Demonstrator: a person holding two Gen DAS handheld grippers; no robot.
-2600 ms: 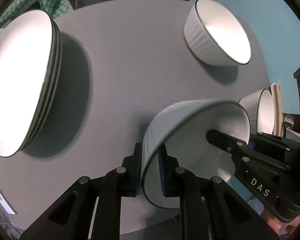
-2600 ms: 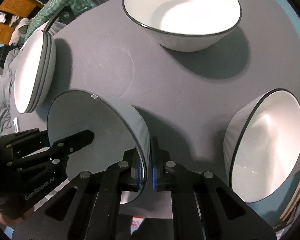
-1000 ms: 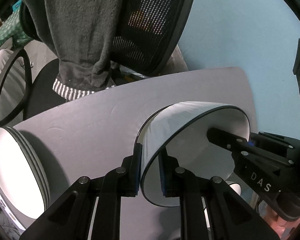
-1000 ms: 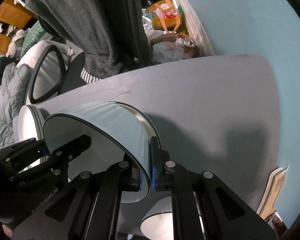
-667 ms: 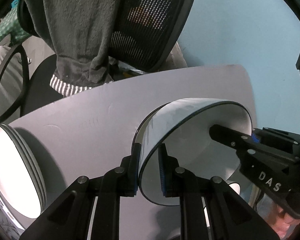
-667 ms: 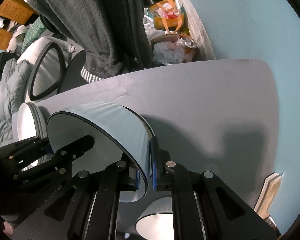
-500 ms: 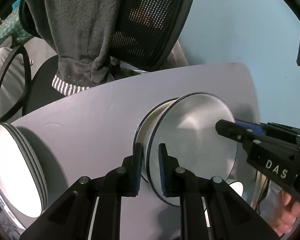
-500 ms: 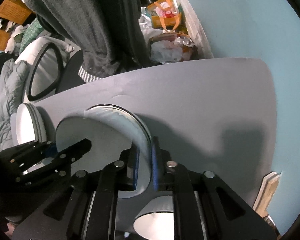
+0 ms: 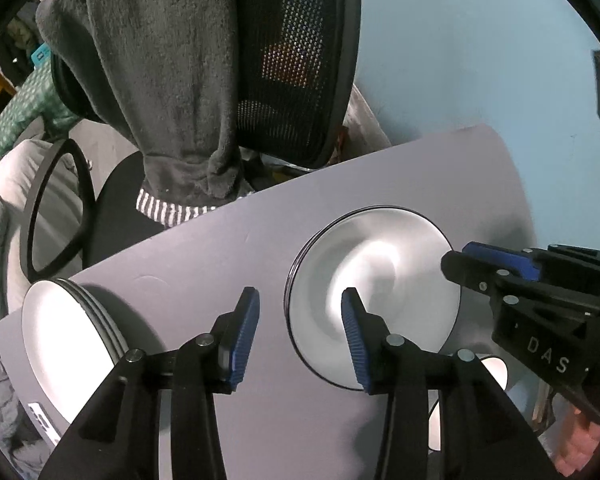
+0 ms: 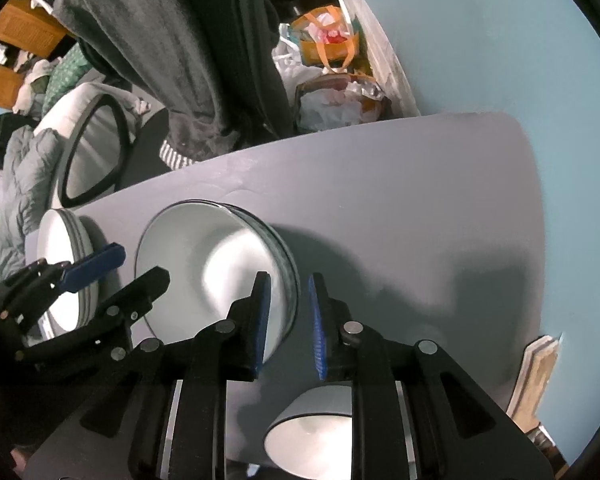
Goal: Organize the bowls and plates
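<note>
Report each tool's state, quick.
Left tool: open, jaws just opened, nothing between them; bowl sits beside it on the table.
Right tool: open, pads straddling the bowl's rim without pressing.

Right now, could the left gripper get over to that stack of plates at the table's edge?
Probably yes. The left gripper stands open and empty, its jaws having just opened off the bowl. Only bare table lies between it and the stack of plates, with nothing standing in the way.
</note>
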